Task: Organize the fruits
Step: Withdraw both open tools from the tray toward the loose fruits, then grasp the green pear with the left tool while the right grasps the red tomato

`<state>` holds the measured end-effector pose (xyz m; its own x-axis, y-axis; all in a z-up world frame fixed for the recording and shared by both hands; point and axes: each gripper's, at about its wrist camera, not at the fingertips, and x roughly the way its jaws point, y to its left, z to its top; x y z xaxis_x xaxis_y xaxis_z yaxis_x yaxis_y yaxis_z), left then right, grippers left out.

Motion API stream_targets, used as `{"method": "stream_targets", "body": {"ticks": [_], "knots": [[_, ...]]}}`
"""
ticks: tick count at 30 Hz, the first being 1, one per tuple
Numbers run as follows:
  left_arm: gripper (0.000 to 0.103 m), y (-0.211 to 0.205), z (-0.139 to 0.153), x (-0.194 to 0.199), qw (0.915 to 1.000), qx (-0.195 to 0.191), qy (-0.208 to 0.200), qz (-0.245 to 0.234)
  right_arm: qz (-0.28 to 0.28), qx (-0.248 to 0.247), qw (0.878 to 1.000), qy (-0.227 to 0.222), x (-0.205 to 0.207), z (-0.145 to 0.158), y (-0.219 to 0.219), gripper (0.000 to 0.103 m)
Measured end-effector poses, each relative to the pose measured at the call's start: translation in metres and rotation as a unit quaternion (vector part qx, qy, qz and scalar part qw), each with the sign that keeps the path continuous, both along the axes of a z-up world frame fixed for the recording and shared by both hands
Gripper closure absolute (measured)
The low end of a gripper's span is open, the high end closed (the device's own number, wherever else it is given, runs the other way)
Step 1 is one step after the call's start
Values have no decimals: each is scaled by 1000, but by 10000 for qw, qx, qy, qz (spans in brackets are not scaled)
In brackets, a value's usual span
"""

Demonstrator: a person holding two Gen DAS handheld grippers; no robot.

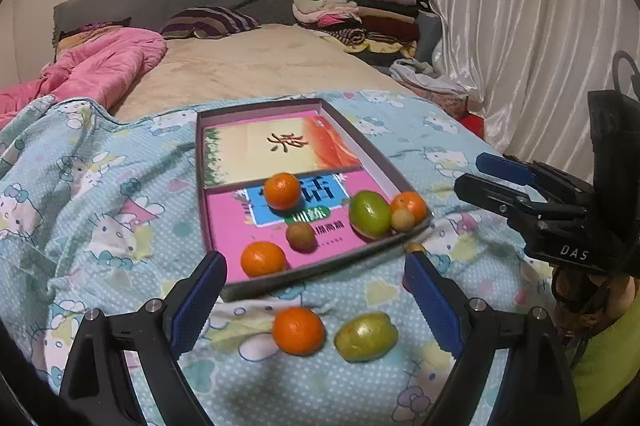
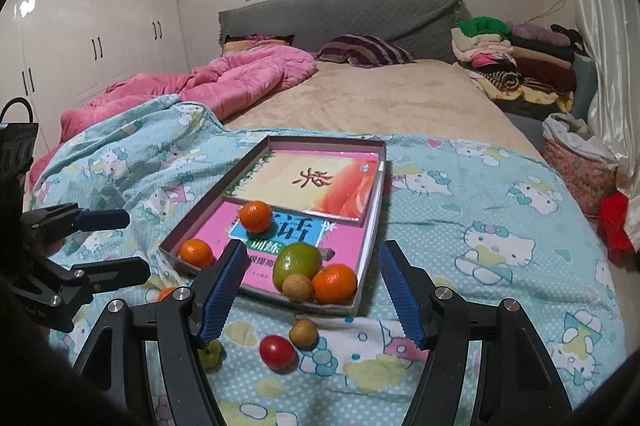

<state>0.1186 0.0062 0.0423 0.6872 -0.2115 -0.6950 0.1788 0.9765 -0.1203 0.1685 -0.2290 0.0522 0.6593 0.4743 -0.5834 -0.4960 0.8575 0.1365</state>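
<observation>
A shallow grey box lid [image 1: 320, 272] [image 2: 362, 226] lined with books lies on the bed. In it are three oranges [image 1: 282, 190], a green fruit [image 1: 370, 214] [image 2: 297, 263] and two small brown fruits [image 1: 301, 236]. On the blanket in front of it lie an orange [image 1: 299, 330] and a yellow-green fruit [image 1: 366, 336] between my open left gripper's [image 1: 316, 286] fingers. In the right wrist view a red fruit [image 2: 277, 352] and a small brown fruit [image 2: 303, 333] lie in front of my open right gripper [image 2: 308, 278]. Both grippers are empty.
The Hello Kitty blanket [image 2: 480, 226] covers the near bed. A pink quilt [image 2: 224, 77] lies at the back left, folded clothes [image 2: 516, 61] at the back right. A curtain [image 1: 520, 25] hangs on the right, and a basket [image 2: 580, 165] stands beside the bed.
</observation>
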Motion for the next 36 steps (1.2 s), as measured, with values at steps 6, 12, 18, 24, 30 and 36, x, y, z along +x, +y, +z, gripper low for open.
{"method": "stream_targets", "body": {"ticks": [6,12,18,24,30,36], "knots": [[12,-10,-11,-8,9998,71,104,-174,22,-84,9999,84,-7,-8,-2,33],[12,-20,-24,-16,9988,92,279,-394,74,-104,9998,180,-14,-15,-2,33],[13,-30,-37,-25,9975,158,405,-552,153,-203,9991,340,-19,-27,1,33],[13,-37,-47,-28,9963,211,498,-665,201,-254,9985,440,-23,-37,2,33],[17,-41,-53,-27,9955,245,568,-716,271,-312,9977,528,-28,-44,4,33],[22,-42,-60,-24,9949,257,635,-737,440,-389,9954,763,-29,-57,10,45]]}}
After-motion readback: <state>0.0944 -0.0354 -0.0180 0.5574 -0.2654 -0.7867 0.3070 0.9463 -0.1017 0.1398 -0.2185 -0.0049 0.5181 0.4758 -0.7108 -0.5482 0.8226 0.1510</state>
